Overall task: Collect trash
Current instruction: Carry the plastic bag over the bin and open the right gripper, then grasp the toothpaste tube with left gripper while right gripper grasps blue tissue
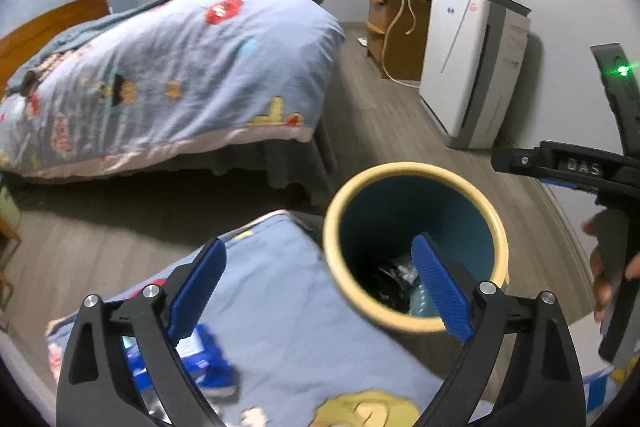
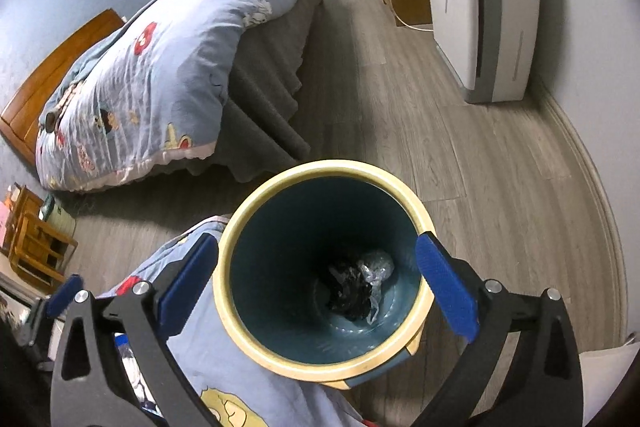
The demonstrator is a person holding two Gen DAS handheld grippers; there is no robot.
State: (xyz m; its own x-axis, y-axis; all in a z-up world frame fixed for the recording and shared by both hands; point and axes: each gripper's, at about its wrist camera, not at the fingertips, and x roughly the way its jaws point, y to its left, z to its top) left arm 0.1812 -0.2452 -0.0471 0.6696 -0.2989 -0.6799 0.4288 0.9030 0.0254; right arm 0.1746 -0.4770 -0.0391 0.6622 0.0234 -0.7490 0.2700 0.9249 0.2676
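A blue trash bin with a cream rim (image 1: 416, 171) (image 2: 320, 169) stands on the floor beside the near bed. Crumpled black and clear plastic trash (image 2: 360, 283) lies at its bottom, also seen in the left wrist view (image 1: 394, 279). My left gripper (image 1: 316, 283) is open and empty above the bed edge and the bin. A blue and white wrapper (image 1: 204, 359) lies on the quilt under its left finger. My right gripper (image 2: 316, 283) is open and empty, spread over the bin's mouth. Its body shows at the right of the left wrist view (image 1: 580, 167).
The near bed's blue cartoon quilt (image 1: 288, 327) (image 2: 208, 347) lies below both grippers. A second bed (image 1: 168, 67) stands across the wooden floor (image 2: 460, 155). A white air purifier (image 1: 468, 67), a wooden cabinet (image 1: 396, 27) with a monitor and a small wooden rack (image 2: 32, 239) line the walls.
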